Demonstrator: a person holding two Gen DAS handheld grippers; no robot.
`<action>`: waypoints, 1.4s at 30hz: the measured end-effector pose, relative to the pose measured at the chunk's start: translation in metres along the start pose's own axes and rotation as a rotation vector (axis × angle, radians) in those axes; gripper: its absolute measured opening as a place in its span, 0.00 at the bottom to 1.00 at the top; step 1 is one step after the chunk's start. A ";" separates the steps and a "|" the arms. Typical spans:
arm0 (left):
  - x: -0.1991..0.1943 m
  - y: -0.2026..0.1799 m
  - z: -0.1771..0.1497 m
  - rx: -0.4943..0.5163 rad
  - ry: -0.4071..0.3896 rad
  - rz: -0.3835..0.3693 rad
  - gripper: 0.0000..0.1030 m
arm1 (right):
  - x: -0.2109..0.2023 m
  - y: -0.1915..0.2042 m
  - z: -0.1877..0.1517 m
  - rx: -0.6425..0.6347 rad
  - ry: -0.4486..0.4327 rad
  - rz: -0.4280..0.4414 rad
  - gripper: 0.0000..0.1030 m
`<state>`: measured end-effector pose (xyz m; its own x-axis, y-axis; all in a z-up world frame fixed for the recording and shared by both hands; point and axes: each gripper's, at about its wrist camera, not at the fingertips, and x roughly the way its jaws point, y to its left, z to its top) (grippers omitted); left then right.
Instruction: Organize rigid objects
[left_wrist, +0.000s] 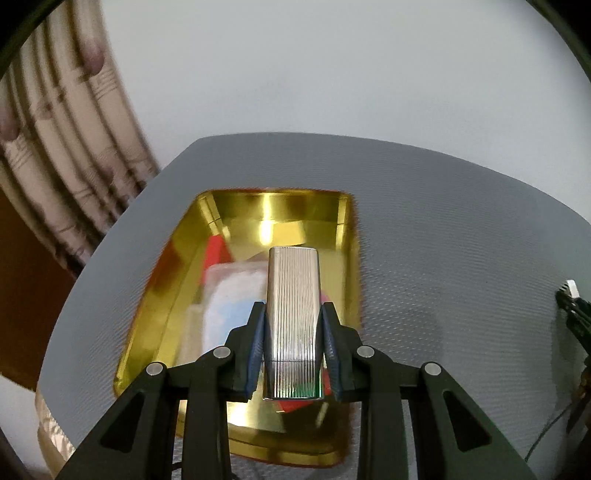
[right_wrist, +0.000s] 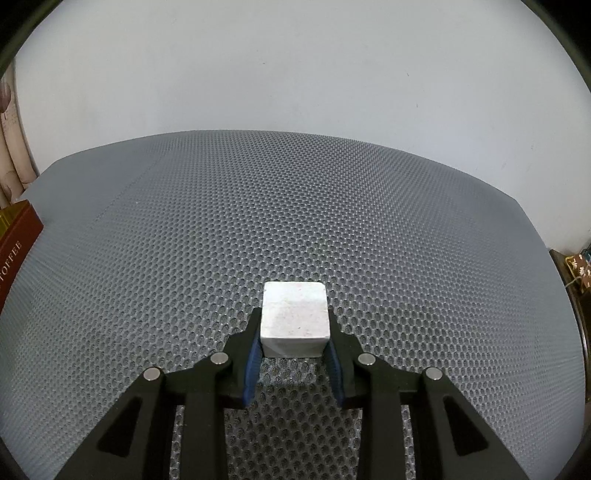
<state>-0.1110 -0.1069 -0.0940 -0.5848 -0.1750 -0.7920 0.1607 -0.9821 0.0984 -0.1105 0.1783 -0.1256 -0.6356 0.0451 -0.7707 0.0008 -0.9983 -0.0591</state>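
Left wrist cam first: my left hand-held gripper (left_wrist: 292, 350) is pinching a ribbed silver metal case (left_wrist: 292, 321), blue pads tight on both long sides, case pointing straight fwd along the fingers. It's held up over a gold tin tray (left_wrist: 162, 295) that sits on the grey honeycomb mat (left_wrist: 443, 258) covering the worktop. Inside the tray there's some stuff already, a pale box-ish thing and smth red (left_wrist: 216, 251), but it's blurry so can't tell exactly what. Curtain (left_wrist: 66, 147) off to the left bg, and the tip of the other gripper pokes in at the far right edge.

Right wrist cam: right hand-held gripper (right_wrist: 294, 350) is closed on a white cube (right_wrist: 294, 317), pads against its left + right faces. Can't tell if the block is touching the mat or a bit above it. A dark red tin w/ "TOFFEE" lettering (right_wrist: 16, 243) sits at the far left edge of the mat, well apart from the cube.
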 end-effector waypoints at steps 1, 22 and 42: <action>0.003 0.006 -0.001 -0.008 0.001 0.005 0.25 | 0.000 -0.001 0.000 -0.001 0.000 -0.001 0.30; 0.003 0.038 -0.007 -0.046 -0.045 0.028 0.47 | -0.054 0.050 0.013 -0.066 -0.051 0.184 0.29; -0.034 0.112 -0.021 -0.172 -0.049 0.156 0.71 | -0.103 0.303 0.037 -0.401 -0.042 0.527 0.29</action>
<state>-0.0564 -0.2095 -0.0691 -0.5792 -0.3308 -0.7450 0.3824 -0.9174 0.1100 -0.0735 -0.1300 -0.0404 -0.5012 -0.4555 -0.7357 0.6021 -0.7943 0.0816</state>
